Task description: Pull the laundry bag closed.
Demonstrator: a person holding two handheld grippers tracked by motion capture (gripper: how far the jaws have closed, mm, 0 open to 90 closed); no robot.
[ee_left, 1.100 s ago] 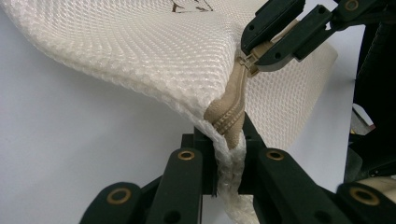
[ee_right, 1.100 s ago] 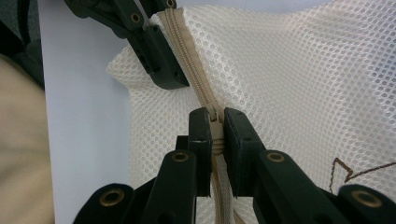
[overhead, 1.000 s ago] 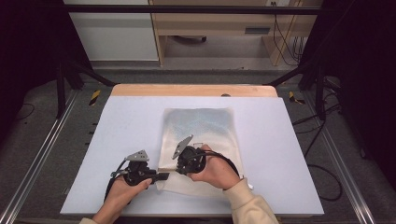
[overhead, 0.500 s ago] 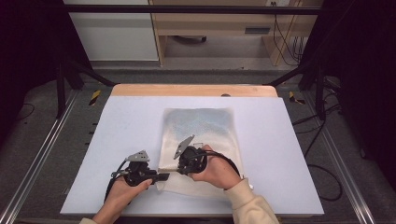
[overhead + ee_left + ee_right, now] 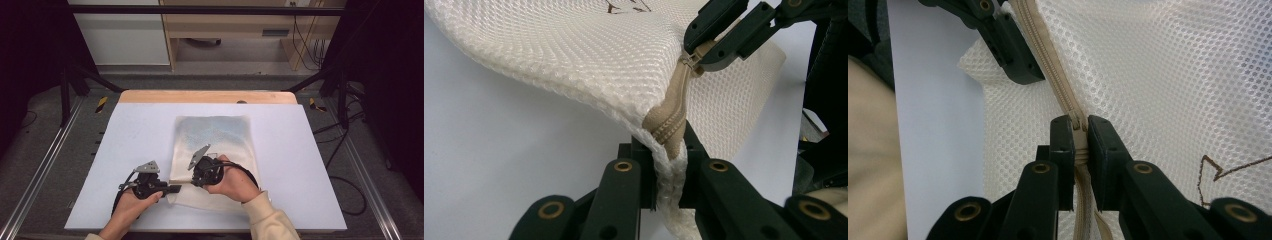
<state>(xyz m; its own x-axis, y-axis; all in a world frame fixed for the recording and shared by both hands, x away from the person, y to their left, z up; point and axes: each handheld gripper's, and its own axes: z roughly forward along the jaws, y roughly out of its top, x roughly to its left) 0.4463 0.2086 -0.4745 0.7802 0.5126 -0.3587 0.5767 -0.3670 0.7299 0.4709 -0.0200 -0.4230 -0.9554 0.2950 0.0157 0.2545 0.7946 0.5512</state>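
My left gripper (image 5: 667, 185) clenched on the white mesh bag's (image 5: 574, 55) corner beside the tan zipper (image 5: 671, 117), my right gripper (image 5: 1079, 150) pinching the zipper pull (image 5: 1078, 121) farther along

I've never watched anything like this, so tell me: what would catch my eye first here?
Probably the white mesh bag lying mid-table on the pale table, toward its near edge. Next, two hand-held black grippers meet at its near end: the left gripper is clamped on the bag's corner, and the right gripper pinches the beige zipper at its slider.
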